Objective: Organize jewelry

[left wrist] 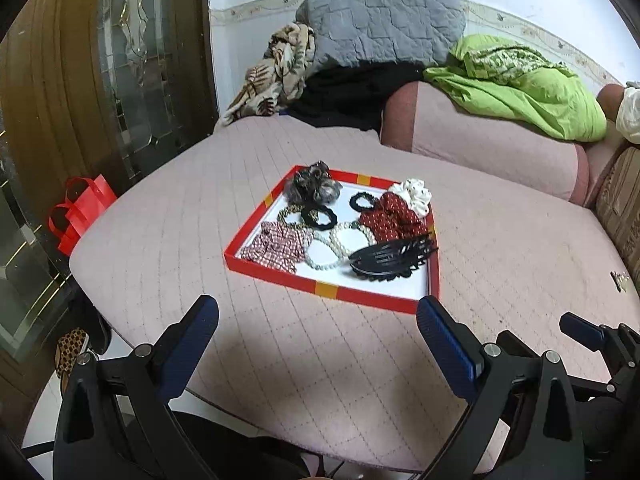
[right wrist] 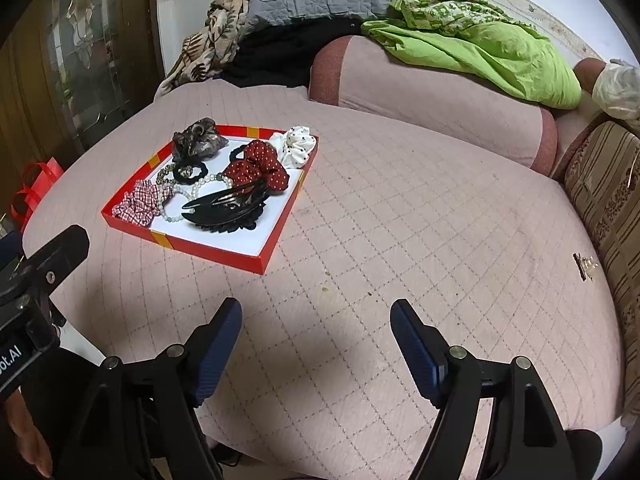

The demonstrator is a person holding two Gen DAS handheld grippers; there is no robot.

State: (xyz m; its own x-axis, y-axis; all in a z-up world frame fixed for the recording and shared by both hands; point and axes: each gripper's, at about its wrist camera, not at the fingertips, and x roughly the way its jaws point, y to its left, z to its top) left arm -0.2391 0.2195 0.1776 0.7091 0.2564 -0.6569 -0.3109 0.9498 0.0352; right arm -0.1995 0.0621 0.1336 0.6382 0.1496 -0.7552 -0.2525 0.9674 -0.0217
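Left wrist view. Left gripper [left wrist: 318, 318]: lower centre of the frame, jaws spread wide, nothing between them, held over the pink quilt [left wrist: 160, 248]. Red tray [left wrist: 276, 274]: centre of the frame, lying on the quilt just beyond the fingertips. Contents, all inside the tray: dark scrunchie [left wrist: 314, 186] at the upper left corner; white scrunchie [left wrist: 414, 194] at the upper right, draped on the rim; red dotted scrunchie [left wrist: 390, 216] beside it; two black hair ties [left wrist: 318, 216]; checked bow [left wrist: 276, 246] at the lower left; pearl bracelets [left wrist: 340, 244] in the middle, overlapping; black claw clip [left wrist: 392, 258] at the lower right, resting partly on the bracelets. Right gripper [left wrist: 580, 330]: lower right edge, only partly seen.

Right wrist view. Right gripper [right wrist: 316, 320]: lower centre, jaws likewise spread and empty. Tray [right wrist: 208, 246]: upper left of the frame, well apart from this gripper. One small clip [right wrist: 584, 266]: right of the frame, alone on the quilt near the striped cushion [right wrist: 604, 200], the only piece outside the tray.

Handling note. The stray clip appeared to be the item left to gather, and it fell to the right gripper. It was thin and lay flat on soft cloth; a good approach would set the jaws across its narrow width, press lightly into the quilt, and avoid pinching fabric with it. The free white floor at the tray's lower right looked the safest place to set it, clear of the tangled pearls.
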